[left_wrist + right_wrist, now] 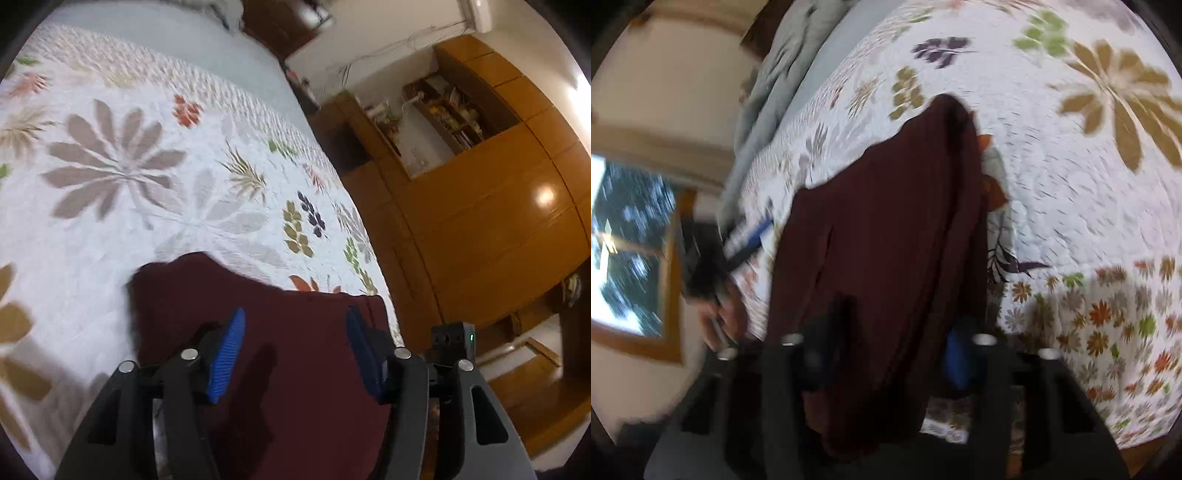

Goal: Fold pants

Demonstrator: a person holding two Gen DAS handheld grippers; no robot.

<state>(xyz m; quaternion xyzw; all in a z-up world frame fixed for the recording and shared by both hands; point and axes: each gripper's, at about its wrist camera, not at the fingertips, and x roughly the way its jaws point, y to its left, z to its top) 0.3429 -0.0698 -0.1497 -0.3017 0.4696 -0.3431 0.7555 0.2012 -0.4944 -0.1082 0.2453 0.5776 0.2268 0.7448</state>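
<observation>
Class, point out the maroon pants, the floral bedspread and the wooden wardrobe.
maroon pants [295,332]: left wrist view, flat upper panel.
floral bedspread [122,166]: left wrist view, large flower print.
wooden wardrobe [498,221]: left wrist view, glossy door.

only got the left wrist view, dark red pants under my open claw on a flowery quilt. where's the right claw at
Observer: The right claw straddles the pants, with the cloth filling the gap between its fingers. The picture is too blurred to say whether it is clamped.
Operator: ok and how do the pants lie from that side
Observer: They lie as one long narrow strip running away from the right claw across the quilt. Your left claw is at the strip's left edge.
</observation>
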